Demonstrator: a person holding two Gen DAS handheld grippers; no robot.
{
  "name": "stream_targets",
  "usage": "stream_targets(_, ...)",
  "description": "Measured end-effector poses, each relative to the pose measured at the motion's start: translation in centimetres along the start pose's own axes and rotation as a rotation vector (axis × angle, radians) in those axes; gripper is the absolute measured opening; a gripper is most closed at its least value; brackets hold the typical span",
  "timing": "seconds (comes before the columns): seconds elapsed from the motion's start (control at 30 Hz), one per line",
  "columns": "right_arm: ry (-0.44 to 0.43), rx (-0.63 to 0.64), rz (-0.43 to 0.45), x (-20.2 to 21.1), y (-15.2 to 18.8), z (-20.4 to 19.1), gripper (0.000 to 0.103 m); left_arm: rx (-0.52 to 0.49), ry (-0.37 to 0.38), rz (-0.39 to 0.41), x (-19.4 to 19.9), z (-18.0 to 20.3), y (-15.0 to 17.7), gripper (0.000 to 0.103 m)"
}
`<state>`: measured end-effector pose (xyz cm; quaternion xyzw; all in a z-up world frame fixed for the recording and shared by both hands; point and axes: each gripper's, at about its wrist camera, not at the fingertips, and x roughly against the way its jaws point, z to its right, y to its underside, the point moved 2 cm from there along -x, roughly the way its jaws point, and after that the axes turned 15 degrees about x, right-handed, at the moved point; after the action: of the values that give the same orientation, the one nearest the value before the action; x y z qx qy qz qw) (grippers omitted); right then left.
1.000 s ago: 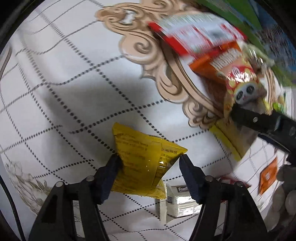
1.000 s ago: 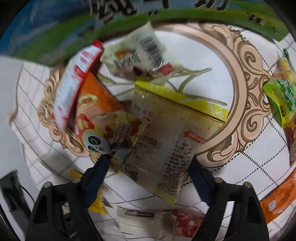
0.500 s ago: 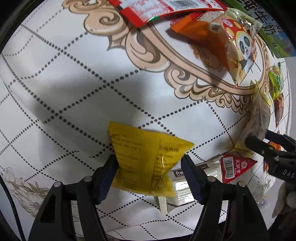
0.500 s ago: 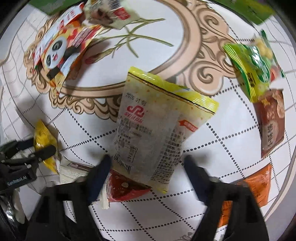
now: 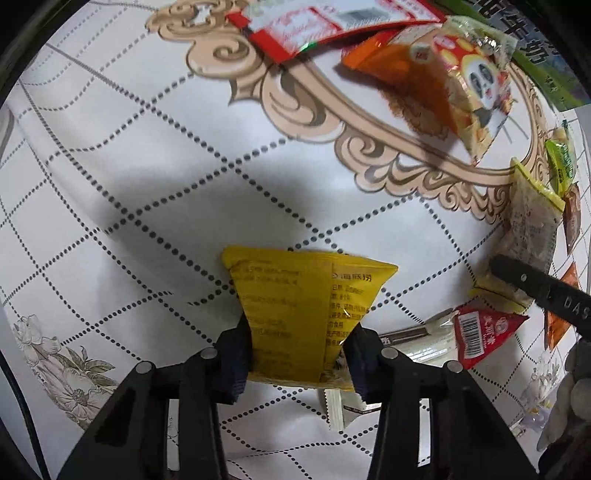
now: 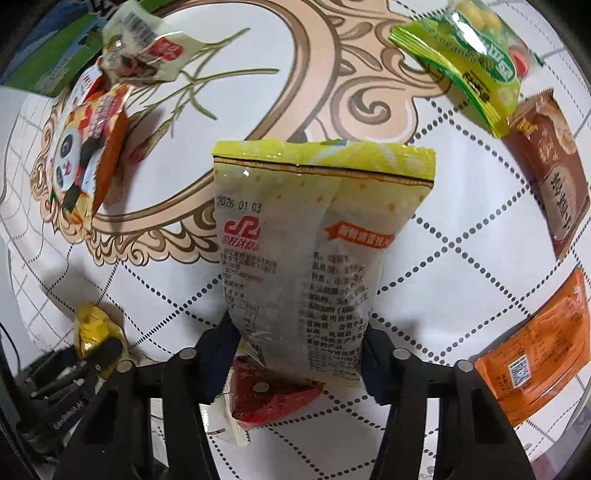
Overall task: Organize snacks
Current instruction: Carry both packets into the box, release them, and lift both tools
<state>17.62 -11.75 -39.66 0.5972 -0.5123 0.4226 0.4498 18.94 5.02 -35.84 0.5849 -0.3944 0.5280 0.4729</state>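
My left gripper [image 5: 297,354] is shut on a small yellow snack packet [image 5: 295,306], held just above the patterned tablecloth [image 5: 147,184]. My right gripper [image 6: 295,354] is shut on a pale packet with a yellow top [image 6: 314,251], held above a red triangular packet [image 6: 273,402] and a white packet [image 6: 225,424]. In the left wrist view the right gripper's finger [image 5: 543,291] and its pale packet [image 5: 528,229] show at the right edge. In the right wrist view the left gripper [image 6: 107,347] and the yellow packet [image 6: 92,328] show at lower left.
An orange panda packet [image 5: 454,88] and a red-and-white packet [image 5: 325,26] lie at the far side. A green packet [image 6: 469,70], a brown packet [image 6: 554,173] and an orange packet [image 6: 535,354] lie at the right. A green box [image 6: 55,62] stands at the back.
Both grippers have closed tighter on their packets. The right gripper has carried the pale packet from the far pile toward the near edge, over the red and white packets.
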Motion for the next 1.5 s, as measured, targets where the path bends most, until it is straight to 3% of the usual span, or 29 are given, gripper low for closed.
stream_targets(0.17, 0.001, 0.011, -0.013, 1.0, 0.7, -1.8, 0.056, 0.002, 0.005, 0.011, 1.0, 0.7, 0.3, 0.041)
stream_targets(0.23, -0.026, -0.012, -0.034, 1.3, 0.8, -1.2, 0.07, 0.019, 0.009, 0.0, 0.7, 0.7, 0.2, 0.041)
stream_targets(0.27, -0.038, -0.021, -0.021, 1.2, 0.8, -0.3, 0.085, 0.03, 0.012, -0.005, 0.6, 0.6, 0.1, 0.041)
stream_targets(0.3, -0.037, -0.024, -0.005, 1.5, 0.7, -0.1, 0.09, 0.04, 0.011, -0.007, 0.4, 0.7, 0.1, 0.041)
stream_targets(0.4, -0.006, -0.033, 0.003, 2.4, -0.6, 1.1, 0.09, 0.05, 0.008, -0.003, 0.1, 1.0, -0.5, 0.041)
stream_targets(0.43, -0.004, -0.049, -0.004, 2.2, -0.9, 1.2, 0.09, 0.051, 0.007, 0.0, 0.1, 1.1, -0.6, 0.041)
stream_targets(0.5, -0.003, -0.075, -0.004, 2.0, -1.1, 1.6, 0.062, 0.045, 0.003, 0.009, 0.2, 1.9, -1.1, 0.041)
stream_targets(0.6, 0.006, -0.043, 0.021, 3.0, -0.8, 1.4, 0.054, 0.038, 0.009, 0.025, 1.1, 2.7, -1.2, 0.041)
stream_targets(0.83, -0.064, 0.039, 0.103, 9.9, 1.0, 0.7, 0.05, 0.012, 0.124, 0.07, 7.9, 4.6, -0.4, 0.041)
stream_targets(0.93, -0.107, 0.081, 0.167, 14.8, 0.5, 0.0, 0.05, -0.018, 0.205, 0.122, 12.9, 6.8, -0.8, 0.041)
stream_targets(1.1, -0.154, 0.137, 0.292, 23.3, -1.8, -0.1, 0.05, -0.074, 0.308, 0.194, 20.1, 8.6, -4.9, 0.041)
stream_targets(1.27, -0.145, 0.169, 0.386, 28.8, -8.4, -0.5, 0.05, -0.097, 0.308, 0.263, 24.8, 12.1, -12.6, 0.041)
stream_targets(1.33, -0.134, 0.168, 0.4, 27.9, -12.1, -1.6, 0.05, -0.093, 0.276, 0.261, 25.0, 13.2, -16.3, 0.041)
stream_targets(1.5, -0.138, 0.147, 0.357, 25.5, -19.9, -1.9, 0.05, -0.037, 0.209, 0.169, 21.4, 14.6, -23.4, 0.041)
